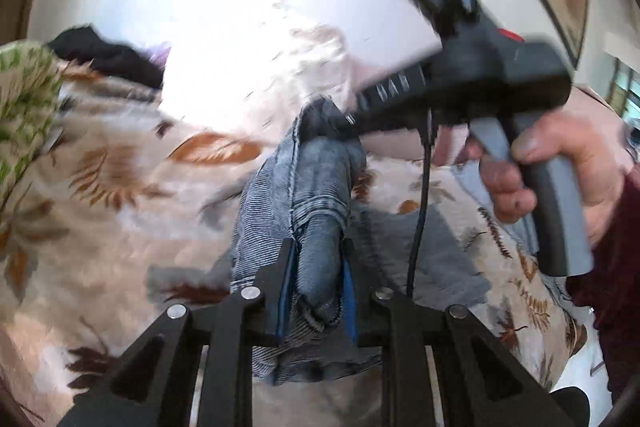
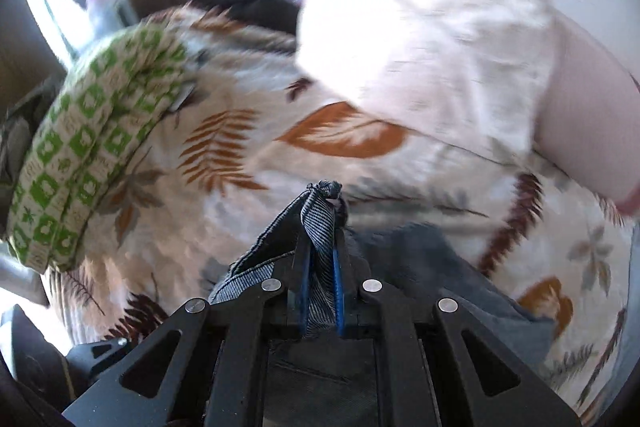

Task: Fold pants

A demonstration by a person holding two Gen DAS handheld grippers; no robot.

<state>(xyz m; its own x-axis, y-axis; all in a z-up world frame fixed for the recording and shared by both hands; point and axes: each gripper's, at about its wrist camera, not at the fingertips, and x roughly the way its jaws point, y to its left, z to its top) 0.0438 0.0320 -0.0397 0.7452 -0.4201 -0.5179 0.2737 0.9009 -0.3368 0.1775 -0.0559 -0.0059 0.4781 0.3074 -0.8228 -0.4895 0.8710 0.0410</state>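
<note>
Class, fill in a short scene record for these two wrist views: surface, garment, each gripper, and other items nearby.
surface: bed cover with a brown leaf print
garment: grey-blue denim pants, bunched and lifted off the cover
left gripper: shut on a thick fold of the pants
right gripper: shut on a thin edge of the pants
other items: green-patterned cushion; dark clothing further back

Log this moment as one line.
step: lift for fold | left hand-held gripper: shut on jeans | right hand-held gripper: shut on jeans | surface: leaf-print bedspread
</note>
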